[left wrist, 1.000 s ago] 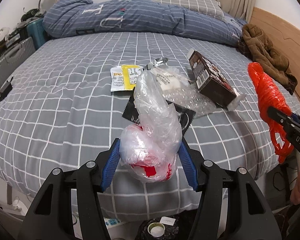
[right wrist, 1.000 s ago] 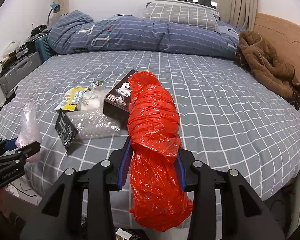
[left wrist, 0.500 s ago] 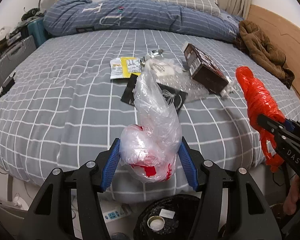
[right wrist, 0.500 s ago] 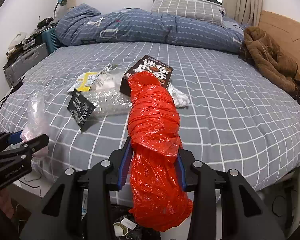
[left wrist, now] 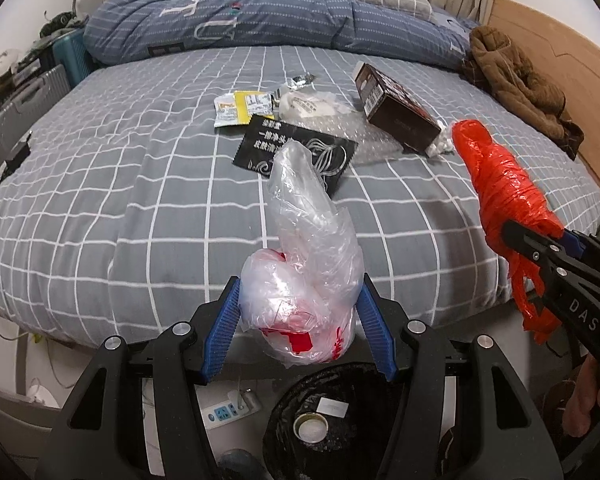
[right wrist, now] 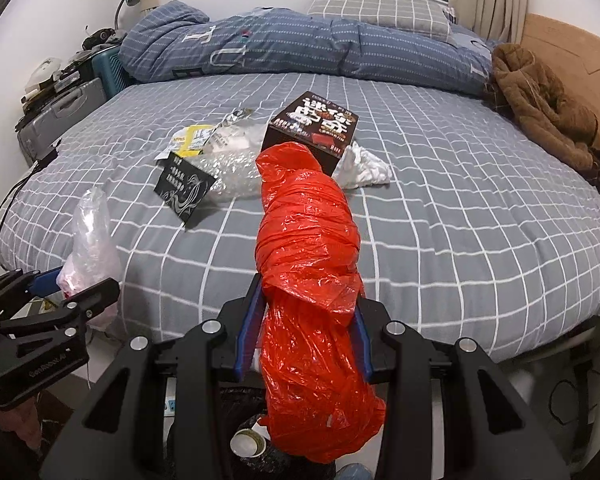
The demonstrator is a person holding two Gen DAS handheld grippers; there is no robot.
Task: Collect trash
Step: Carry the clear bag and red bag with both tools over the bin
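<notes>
Clear plastic bag (left wrist: 300,276) w/ red print, crumpled, twisted end up, above black-lined bin (left wrist: 328,420) at bed foot. Red plastic bag (right wrist: 308,264), rolled into long bundle, upright, also over bin. Further from bin, on bed: dark box (right wrist: 314,128), black sachet (left wrist: 296,148), yellow-white wrapper (left wrist: 242,108), bubble wrap (right wrist: 232,172).

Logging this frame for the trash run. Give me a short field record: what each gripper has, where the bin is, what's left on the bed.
left gripper: jaws shut on clear plastic bag with red print
right gripper: jaws shut on red plastic bag, twisted into a roll
bin: black-lined, on the floor at the bed's edge, below both grippers; some trash already inside
left on bed: dark box, black sachet, yellow-and-white packet, bubble wrap, white crumpled wrapper
not trash: brown garment, blue duvet
</notes>
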